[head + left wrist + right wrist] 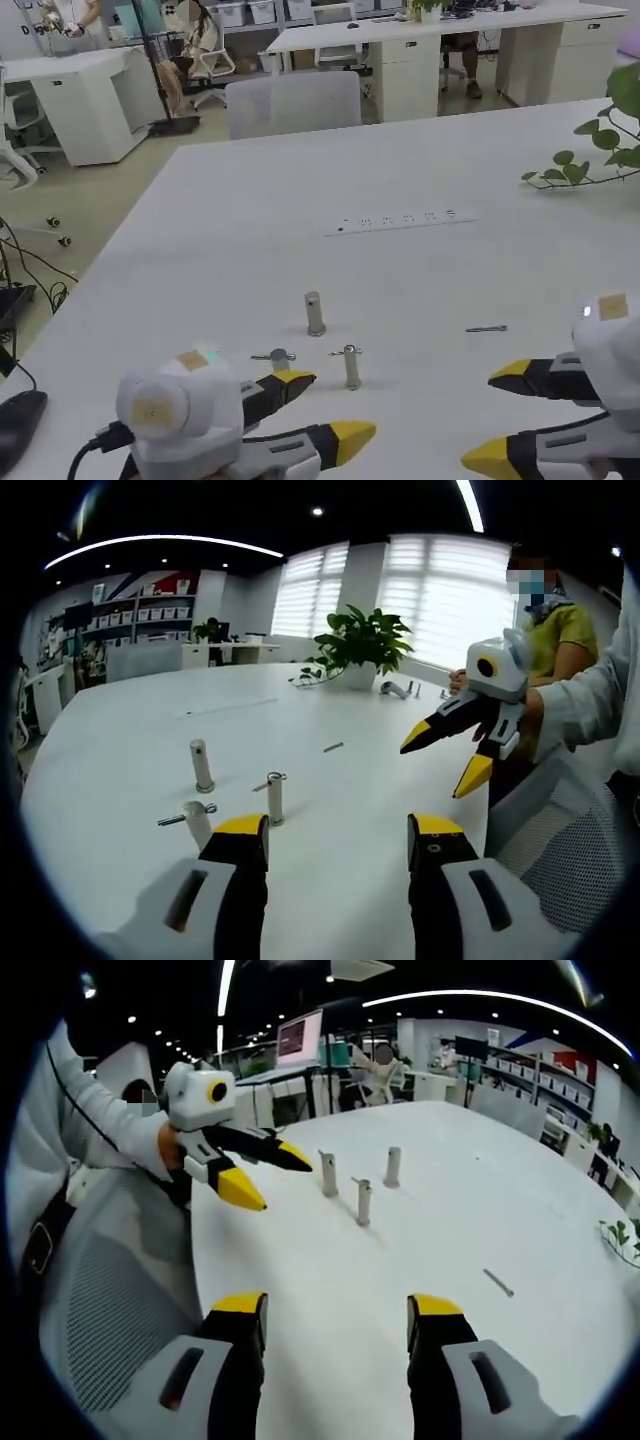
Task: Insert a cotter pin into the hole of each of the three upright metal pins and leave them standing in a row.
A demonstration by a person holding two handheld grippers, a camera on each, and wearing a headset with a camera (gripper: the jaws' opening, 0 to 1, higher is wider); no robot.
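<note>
Three short upright metal pins stand on the white table [200, 260]. The far pin [315, 313] has an empty hole. The middle pin [351, 366] and the left pin [281, 357] each carry a cotter pin through the top. A loose cotter pin [486, 328] lies flat to the right. My left gripper [325, 405] is open and empty, its upper tip just beside the left pin. The right gripper [492, 418] is open and empty too, below the loose cotter pin. In the left gripper view the pins [274, 798] stand just ahead. In the right gripper view the loose cotter pin [497, 1282] lies ahead to the right.
A white power strip [400, 220] lies across the middle of the table. Plant leaves [600, 150] reach in at the right edge. A grey chair [292, 100] stands at the far side. A person [555, 630] sits beyond the right gripper in the left gripper view.
</note>
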